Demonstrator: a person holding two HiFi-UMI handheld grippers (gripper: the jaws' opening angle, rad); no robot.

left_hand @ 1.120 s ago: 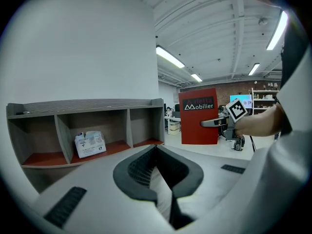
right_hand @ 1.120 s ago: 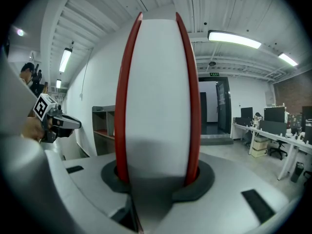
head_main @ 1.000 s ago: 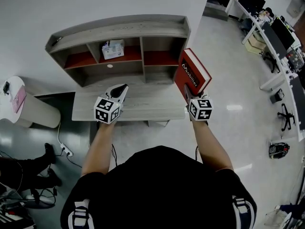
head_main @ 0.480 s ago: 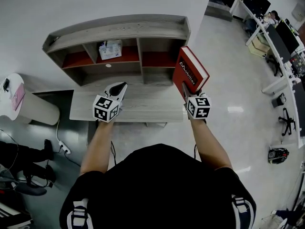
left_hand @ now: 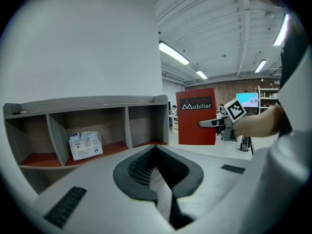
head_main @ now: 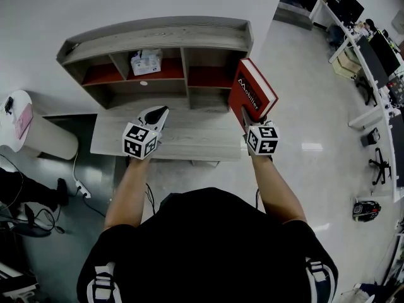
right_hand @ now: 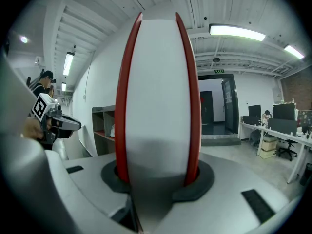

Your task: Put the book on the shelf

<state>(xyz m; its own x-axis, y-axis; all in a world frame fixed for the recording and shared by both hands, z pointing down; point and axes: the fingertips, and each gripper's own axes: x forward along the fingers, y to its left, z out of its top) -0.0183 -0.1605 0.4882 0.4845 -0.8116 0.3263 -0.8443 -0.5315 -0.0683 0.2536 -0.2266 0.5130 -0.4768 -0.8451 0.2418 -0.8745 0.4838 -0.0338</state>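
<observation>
Reaching forward with both bare forearms, we hold the two grippers out over the desk point(head_main: 189, 145), roughly level with each other. The left gripper point(head_main: 158, 113) hangs above the desk's left half and points at the shelf point(head_main: 158, 38); its jaws are pressed together with nothing between them, as the left gripper view point(left_hand: 156, 152) shows. The right gripper point(head_main: 248, 117) is at the desk's right edge, and its jaws are spread just wide enough to clamp the red book point(head_main: 254, 95) by its lower edge. In the right gripper view point(right_hand: 157, 182) the white page block stands between the two red covers point(right_hand: 157, 91), rising straight out of the jaws.

We carry the book upright and slightly tilted in the air, just beside the shelf's right end, not in any compartment. Its lettered cover point(left_hand: 196, 116) faces the left gripper.

Compared with a second ago, little differs: both grippers sit a touch higher in the head view, and the book keeps the same tilt and much the same place against the shelf's right end.

We count two grippers, one book, one shelf with three red-floored compartments in a row, and one pale packet point(head_main: 145, 62) lying in the middle compartment point(left_hand: 86, 145).
</observation>
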